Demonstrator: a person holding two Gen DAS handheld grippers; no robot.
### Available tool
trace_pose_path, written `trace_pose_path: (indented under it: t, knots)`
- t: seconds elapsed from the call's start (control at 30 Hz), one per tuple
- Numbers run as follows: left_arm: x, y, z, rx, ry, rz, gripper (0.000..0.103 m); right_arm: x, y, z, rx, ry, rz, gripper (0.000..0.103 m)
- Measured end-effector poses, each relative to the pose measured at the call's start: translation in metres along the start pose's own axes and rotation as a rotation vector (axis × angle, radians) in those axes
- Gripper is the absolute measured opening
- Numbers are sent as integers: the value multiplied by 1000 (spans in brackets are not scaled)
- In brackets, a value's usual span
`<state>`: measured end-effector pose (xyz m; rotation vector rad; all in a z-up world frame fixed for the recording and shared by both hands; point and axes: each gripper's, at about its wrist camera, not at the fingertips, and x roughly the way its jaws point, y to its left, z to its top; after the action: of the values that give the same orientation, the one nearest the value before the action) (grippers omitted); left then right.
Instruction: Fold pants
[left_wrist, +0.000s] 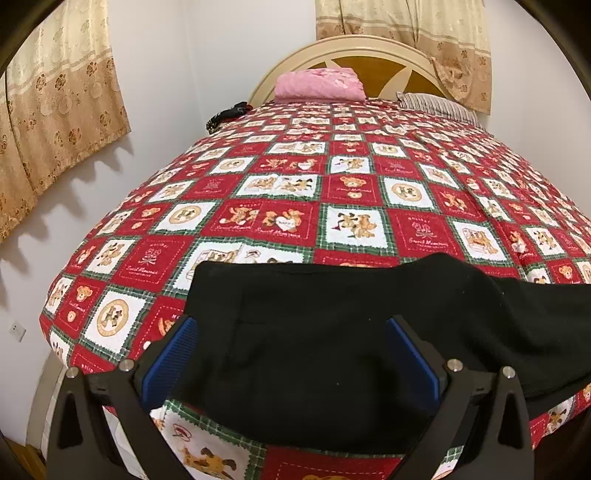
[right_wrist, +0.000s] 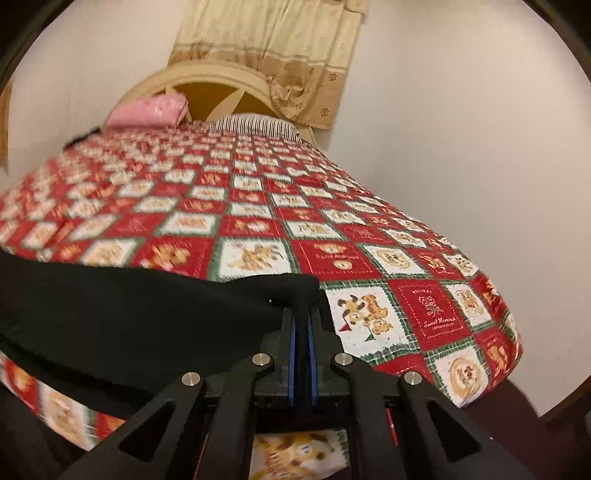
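Left wrist: bed quilt (left_wrist: 295, 177) (teddy-bear print), white wall (left_wrist: 162, 55), curtains (left_wrist: 55, 92).

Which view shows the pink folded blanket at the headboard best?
The left wrist view: the pink folded blanket sits sharp and near centre before the headboard. The right wrist view shows it smaller, blurred, off to the upper left.
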<state>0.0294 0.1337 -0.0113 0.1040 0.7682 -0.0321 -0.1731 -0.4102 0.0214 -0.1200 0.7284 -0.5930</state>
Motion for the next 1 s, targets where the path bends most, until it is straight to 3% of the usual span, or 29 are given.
trace_pose_path:
  t: [0.1, 0.2, 0.27, 0.33, 0.43, 0.5, 0.53, 0.63, 0.73, 0.9, 0.97, 1.0]
  knots:
    - [-2, 0, -1, 4, -2, -7, 103, 29, -2, -21, -46, 95, -35, 5]
    - [-2, -1, 0, 14, 0, -14, 103, 22, -14, -25, 1, 48, 2, 6]
    - [-2, -2, 1, 21, -6, -18, 103, 18, -19, -25, 33, 52, 0, 20]
    - [-4, -5, 2, 32, -21, -24, 103, 8, -24, -21, 83, 51, -57, 50]
    - [-7, -13, 2, 57, -43, -54, 103, -39, -16, -8, 185, -114, -118, 51]
    - [-9, -21, 0, 81, -51, -89, 103, -57, 1, -1, 226, -158, 40, 51]
    - [-8, -27, -2, 100, -52, -110, 103, -60, 20, 4, 244, -139, 211, 51]
    - [-7, -52, -12, 185, -53, -145, 103, -57, 82, 10, 222, -83, 472, 51]
    - [-3, -70, -19, 232, -41, -162, 103, -46, 148, 13, 134, -32, 575, 50]
    - [4, -80, -42, 321, 21, -182, 103, -29, 219, -1, 32, 55, 729, 47]
    - [1, -71, -50, 343, 25, -226, 103, -21, 236, -18, -47, 129, 716, 46]
    - [-1, -63, -53, 340, 35, -237, 103, -23, 234, -26, -81, 104, 707, 46]
